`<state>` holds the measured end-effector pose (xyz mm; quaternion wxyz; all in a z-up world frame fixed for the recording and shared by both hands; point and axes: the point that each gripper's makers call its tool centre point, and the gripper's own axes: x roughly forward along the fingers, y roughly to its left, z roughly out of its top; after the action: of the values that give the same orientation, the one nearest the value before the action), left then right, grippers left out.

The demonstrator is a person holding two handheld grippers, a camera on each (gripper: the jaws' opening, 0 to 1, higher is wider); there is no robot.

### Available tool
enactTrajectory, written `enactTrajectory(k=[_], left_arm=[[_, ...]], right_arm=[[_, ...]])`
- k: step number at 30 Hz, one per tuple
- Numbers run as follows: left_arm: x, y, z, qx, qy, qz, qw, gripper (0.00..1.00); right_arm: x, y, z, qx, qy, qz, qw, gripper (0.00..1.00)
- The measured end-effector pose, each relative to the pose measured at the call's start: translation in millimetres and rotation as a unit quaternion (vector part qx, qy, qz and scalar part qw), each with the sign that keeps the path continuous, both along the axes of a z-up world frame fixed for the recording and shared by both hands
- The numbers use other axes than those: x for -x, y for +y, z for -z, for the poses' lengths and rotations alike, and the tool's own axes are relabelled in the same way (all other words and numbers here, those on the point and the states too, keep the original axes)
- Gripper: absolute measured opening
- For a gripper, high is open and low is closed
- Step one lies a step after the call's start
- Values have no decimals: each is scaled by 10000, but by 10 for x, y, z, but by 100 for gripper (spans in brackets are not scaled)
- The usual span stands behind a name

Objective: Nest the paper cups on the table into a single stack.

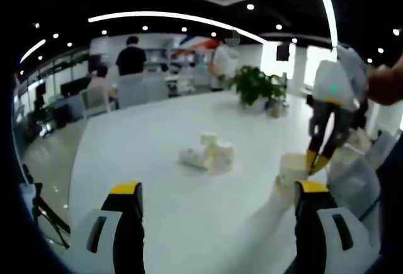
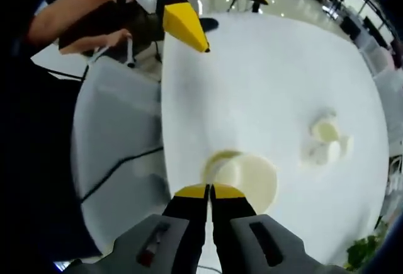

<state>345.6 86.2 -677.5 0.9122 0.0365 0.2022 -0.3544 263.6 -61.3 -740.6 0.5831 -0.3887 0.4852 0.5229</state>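
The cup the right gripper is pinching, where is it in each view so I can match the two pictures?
Left gripper view: the pinched cup sits right of centre, under the right gripper.
Right gripper view: low centre, the cup's rim just above the closed yellow tips.
Shared landmark: the cluster of loose cups on the white table.

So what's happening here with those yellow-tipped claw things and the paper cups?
A person holds a two-jaw gripper in each hand over a white table. The right gripper is pinched shut on the rim of a paper cup near the table's edge. The left gripper hangs open, holding nothing. A small cluster of cups sits farther out on the table, not yet stacked.
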Motion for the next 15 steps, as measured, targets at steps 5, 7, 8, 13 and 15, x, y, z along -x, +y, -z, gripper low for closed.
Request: enactTrajectory(k=[5,7,8,13,15], left_arm=[[13,-9,2,17,20,17,10000,98],[16,-4,1,20,22,14,10000,98],[16,1,1,21,23,9,10000,98],[25,15,10,30,41,-17,10000,98],[30,15,16,23,44,-22,10000,98]], right_arm=[[3,7,114,83,-8,-24,10000,0],[6,22,141,73,22,8,10000,0],[4,28,151,69,18,14,10000,0],[10,44,206,59,38,44,10000,0],[12,33,239,66,33,50,10000,0]])
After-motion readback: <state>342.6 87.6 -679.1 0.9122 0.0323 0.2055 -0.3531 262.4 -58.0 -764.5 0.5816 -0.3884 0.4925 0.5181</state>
